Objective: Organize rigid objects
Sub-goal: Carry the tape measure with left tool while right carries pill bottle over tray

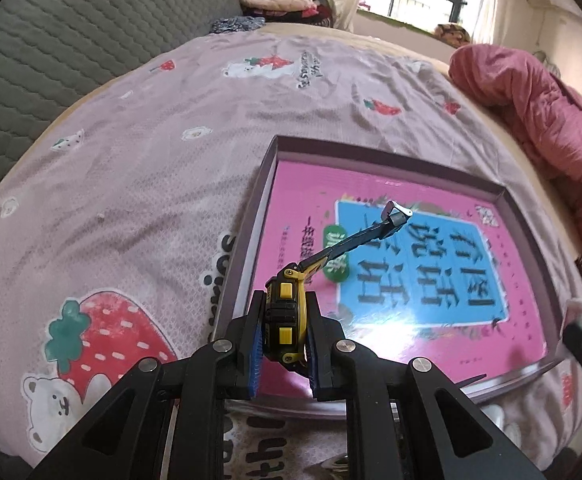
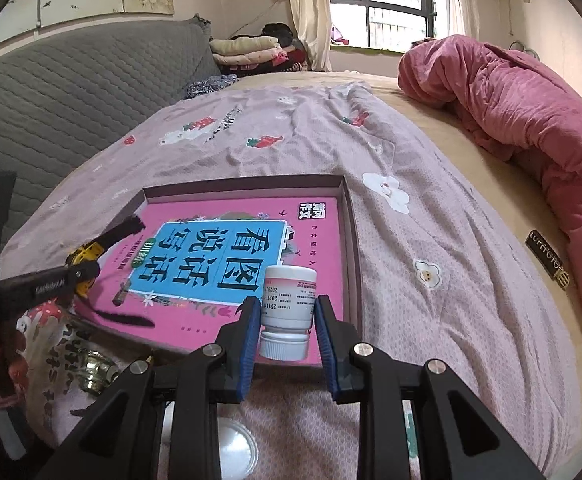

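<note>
Left gripper (image 1: 285, 330) clamped on yellow-black tape measure (image 1: 285, 320), blade extended over pink book (image 1: 391, 260) lying in shallow box (image 1: 267, 168) on strawberry-print bedsheet (image 1: 151, 140), near its front edge.

Tape measure (image 1: 285, 322): yellow and black, dark blade. Bottle (image 2: 288, 312): white, pink-banded label. Book (image 2: 231, 264): pink cover, blue panel, black characters. Box (image 2: 351, 232): mauve walls. Bedsheet (image 1: 131, 160): lilac, strawberry-and-bear print. Quilt (image 2: 531, 112): rose pink. Headboard (image 1: 71, 40): grey quilted.
</note>
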Demonstrator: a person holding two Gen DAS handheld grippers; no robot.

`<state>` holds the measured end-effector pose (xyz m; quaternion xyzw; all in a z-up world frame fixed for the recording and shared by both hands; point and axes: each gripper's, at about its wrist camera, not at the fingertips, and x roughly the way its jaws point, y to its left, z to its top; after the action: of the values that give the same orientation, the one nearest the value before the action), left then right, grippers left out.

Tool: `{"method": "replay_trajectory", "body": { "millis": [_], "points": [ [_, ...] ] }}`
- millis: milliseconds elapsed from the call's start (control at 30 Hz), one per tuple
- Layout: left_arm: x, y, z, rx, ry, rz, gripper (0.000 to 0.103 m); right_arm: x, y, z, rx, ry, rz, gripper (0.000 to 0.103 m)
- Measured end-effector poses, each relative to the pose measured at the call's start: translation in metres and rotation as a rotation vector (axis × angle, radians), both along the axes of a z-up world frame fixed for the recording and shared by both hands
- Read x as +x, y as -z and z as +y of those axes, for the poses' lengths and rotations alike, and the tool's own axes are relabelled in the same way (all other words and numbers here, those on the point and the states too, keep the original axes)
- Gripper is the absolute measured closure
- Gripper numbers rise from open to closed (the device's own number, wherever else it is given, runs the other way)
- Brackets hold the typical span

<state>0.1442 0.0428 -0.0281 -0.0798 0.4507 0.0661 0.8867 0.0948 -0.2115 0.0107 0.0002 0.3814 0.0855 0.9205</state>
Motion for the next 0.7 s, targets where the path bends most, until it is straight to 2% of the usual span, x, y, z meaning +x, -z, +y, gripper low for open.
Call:
{"method": "replay_trajectory", "body": {
  "millis": [267, 400, 700],
  "points": [
    [-0.001, 0.013, 0.003, 0.014, -0.007, 0.032, 0.085, 0.017, 0.013, 0.003, -0.021, 0.009, 0.043, 0.075],
    [-0.001, 0.013, 0.000, 0.042, 0.002, 0.030, 0.085, 0.021, 0.017, 0.009, -0.108, 0.005, 0.044, 0.075],
    [-0.002, 0.014, -0.002, 0.058, 0.024, 0.028, 0.085, 0.028, 0.034, 0.009, -0.170, 0.032, 0.127, 0.075]
  ]
}}
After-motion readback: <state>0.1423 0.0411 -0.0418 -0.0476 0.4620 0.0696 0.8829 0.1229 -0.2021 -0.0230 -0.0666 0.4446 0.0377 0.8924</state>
